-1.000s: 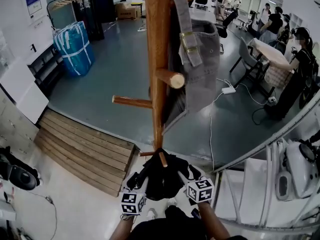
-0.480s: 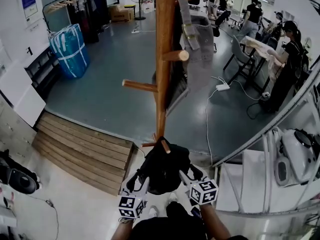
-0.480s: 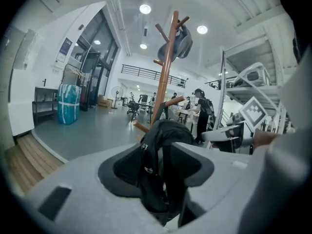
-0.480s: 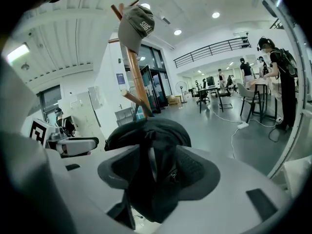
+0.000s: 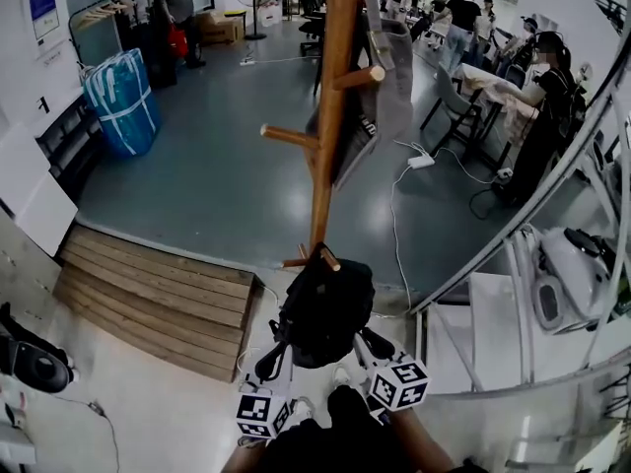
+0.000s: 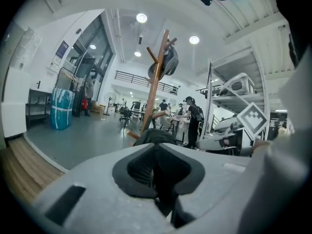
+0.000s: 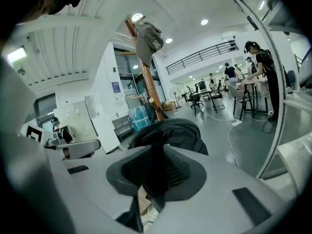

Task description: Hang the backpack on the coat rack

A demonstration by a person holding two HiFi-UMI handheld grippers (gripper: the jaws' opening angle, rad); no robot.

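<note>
Black fabric fills the lower centre of the head view: the backpack (image 5: 323, 308) hangs in the air between the two tongs, just in front of the foot of the wooden coat rack (image 5: 325, 146).

The left tongs (image 6: 157, 172) are closing on a dark strap that runs up between their pads. The right tongs (image 7: 155, 174) are closing the same way on another black strap, with the bag's rounded top bulging just beyond them. Gripping one strap at each side keeps the load level and leaves the top of the bag facing the pole, probably so that a loop or a strap can be slipped over a peg.

The bag is on no peg yet. A short low peg (image 5: 328, 257) pokes out right at its upper edge, and a longer bare peg (image 5: 291, 136) juts towards the left higher up the pole. Near the top of the frame a grey bag (image 5: 389, 77) already hangs on the right side, so the bare left peg looks like the likelier target. Reaching it would mean raising the bag well above where it is held.
</note>
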